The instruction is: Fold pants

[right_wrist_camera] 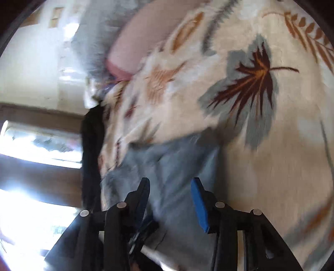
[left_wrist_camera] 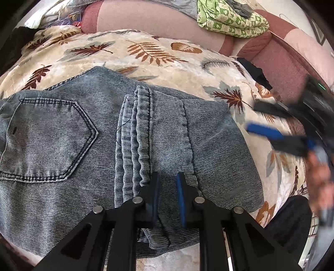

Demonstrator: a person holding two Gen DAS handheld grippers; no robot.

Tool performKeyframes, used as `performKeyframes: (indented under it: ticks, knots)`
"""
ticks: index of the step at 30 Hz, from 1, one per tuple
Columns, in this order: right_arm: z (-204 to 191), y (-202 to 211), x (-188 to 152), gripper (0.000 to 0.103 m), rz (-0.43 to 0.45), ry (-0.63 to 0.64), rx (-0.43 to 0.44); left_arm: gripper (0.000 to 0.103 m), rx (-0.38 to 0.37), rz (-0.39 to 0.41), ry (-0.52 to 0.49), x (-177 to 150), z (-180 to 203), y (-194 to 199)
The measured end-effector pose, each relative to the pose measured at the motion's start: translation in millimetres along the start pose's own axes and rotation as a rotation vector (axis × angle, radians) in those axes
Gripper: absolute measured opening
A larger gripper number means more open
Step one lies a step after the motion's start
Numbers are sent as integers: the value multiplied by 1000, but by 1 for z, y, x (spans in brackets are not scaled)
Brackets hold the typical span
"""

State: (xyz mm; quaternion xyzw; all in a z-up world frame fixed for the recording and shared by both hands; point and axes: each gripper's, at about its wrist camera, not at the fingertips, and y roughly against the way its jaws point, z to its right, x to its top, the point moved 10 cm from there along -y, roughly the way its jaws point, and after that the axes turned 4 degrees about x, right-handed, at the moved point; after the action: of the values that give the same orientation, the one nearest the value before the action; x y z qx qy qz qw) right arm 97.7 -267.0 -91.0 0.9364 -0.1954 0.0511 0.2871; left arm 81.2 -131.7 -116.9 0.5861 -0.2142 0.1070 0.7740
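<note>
The jeans (left_wrist_camera: pixel 129 133) are lying folded on the leaf-print blanket (left_wrist_camera: pixel 146 52), back pocket (left_wrist_camera: pixel 48 137) up, leg hems (left_wrist_camera: pixel 137 125) laid across the middle, sitting toward the blanket's near edge. Left gripper (left_wrist_camera: pixel 167 196) has its jaws apart over the denim fold at that near edge. Right gripper (right_wrist_camera: pixel 170 200) is also spread open, just off the jeans' right side, pretty blurry. Green patterned cloth (left_wrist_camera: pixel 229 20) sits on the pink sofa (left_wrist_camera: pixel 146 18) behind.
</note>
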Motion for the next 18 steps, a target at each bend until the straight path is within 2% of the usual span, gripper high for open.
performKeyframes:
  ticks: [2, 3, 4, 6, 9, 11, 12, 13, 14, 15, 16, 18]
  knots:
    - [10, 0, -31, 52, -32, -10, -26, 16, 9, 11, -12, 0, 1, 0]
    - [25, -10, -49, 54, -79, -27, -65, 17, 12, 15, -17, 0, 1, 0]
    - [38, -18, -58, 52, -97, -46, -65, 17, 12, 17, -18, 0, 1, 0]
    - [41, -10, -55, 50, -40, -117, 9, 17, 16, 17, -20, 0, 1, 0]
    - [15, 13, -50, 51, 32, -60, 31, 17, 9, 6, -4, 2, 0, 3]
    - [3, 17, -64, 54, 30, -49, 83, 17, -10, -4, 39, 2, -3, 9]
    - [10, 8, -72, 56, 10, -45, 50, 17, -19, 0, 54, 1, -4, 14]
    - [28, -7, -81, 59, -37, -43, -24, 18, -28, 10, 59, 0, -3, 18]
    - [35, -11, -86, 54, -44, -57, -12, 19, -38, 23, 46, -2, 0, 22]
    - [37, -8, -83, 54, -24, -102, 26, 21, -29, 18, 23, -6, 2, 21]
    - [35, -1, -81, 53, -32, -111, 29, 21, -6, 1, -12, -11, 2, 15]
    - [18, 12, -62, 54, 12, -50, 1, 21, 10, 18, -46, -14, 4, 13]
